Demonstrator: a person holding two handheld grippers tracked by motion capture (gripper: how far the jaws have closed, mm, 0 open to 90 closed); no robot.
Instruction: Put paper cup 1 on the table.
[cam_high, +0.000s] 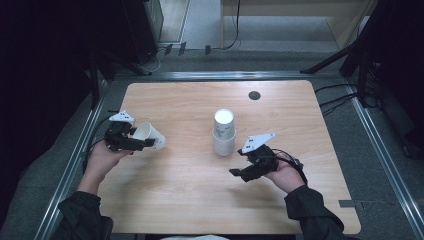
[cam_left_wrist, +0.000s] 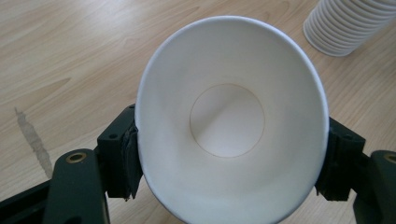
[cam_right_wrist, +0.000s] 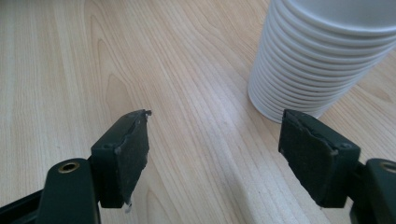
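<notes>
While the left gripper (cam_high: 146, 142) pinches a cup (cam_high: 148, 134) on its side near the surface's (cam_high: 190, 200) left edge, mouth toward the camera, the stack (cam_high: 223, 133) stands mid-surface to its right; the right gripper (cam_high: 236, 173), spread and empty, sits nearer the stack.

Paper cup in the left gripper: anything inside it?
Nothing: the paper cup is empty, bare white down to its round bottom, clamped by the left gripper. The table under it is covered.
</notes>
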